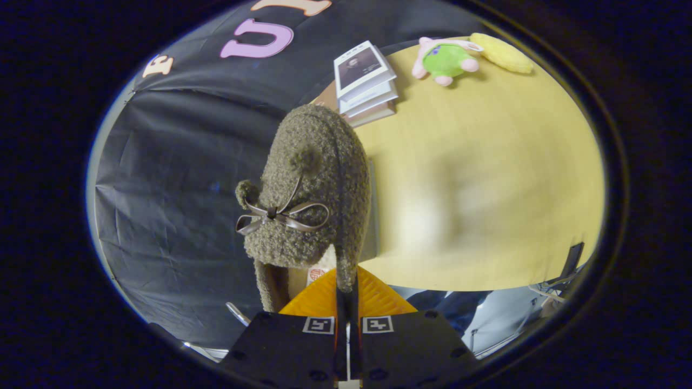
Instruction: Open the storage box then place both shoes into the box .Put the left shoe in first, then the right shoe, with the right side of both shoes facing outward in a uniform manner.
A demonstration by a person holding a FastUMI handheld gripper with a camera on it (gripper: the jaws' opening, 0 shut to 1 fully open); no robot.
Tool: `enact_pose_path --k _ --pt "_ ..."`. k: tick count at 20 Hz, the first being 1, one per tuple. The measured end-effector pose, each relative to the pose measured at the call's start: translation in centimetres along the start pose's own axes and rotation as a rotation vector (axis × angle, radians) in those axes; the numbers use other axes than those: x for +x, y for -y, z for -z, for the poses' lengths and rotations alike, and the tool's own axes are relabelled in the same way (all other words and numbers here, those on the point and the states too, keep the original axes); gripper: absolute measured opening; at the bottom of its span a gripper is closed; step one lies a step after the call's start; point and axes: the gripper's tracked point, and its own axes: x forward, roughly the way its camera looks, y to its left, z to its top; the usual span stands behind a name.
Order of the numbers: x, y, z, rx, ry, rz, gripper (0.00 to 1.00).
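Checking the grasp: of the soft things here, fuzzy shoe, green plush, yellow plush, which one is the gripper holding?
The grey-brown fuzzy shoe with a ribbon bow; the gripper pinches its edge, unlike the plush toys beyond.

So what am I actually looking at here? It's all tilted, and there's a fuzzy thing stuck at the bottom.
This comes from a camera riding on a hand-held gripper, a two-fingered clamp a person carries, so the view tips as the hand turns. The two fingers are pressed together on the edge of a fuzzy shoe with a little bow, holding it up in the air. Beyond it lies a yellowish table carrying a stack of books, a green and pink plush toy and a yellow soft thing.
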Motion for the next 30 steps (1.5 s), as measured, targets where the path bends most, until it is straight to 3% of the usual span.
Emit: enact_pose_path --k 8,17,23,30 --pt "8.7 -6.5 1.6 -0.060 -0.087 0.020 0.05" --pt "16.7 -5.6 -1.0 -0.094 -0.024 0.243 0.05" --pt "18.6 -4.3 -1.4 -0.096 0.017 0.379 0.06" --pt "18.1 -5.1 -0.9 -0.099 0.049 0.378 0.10"
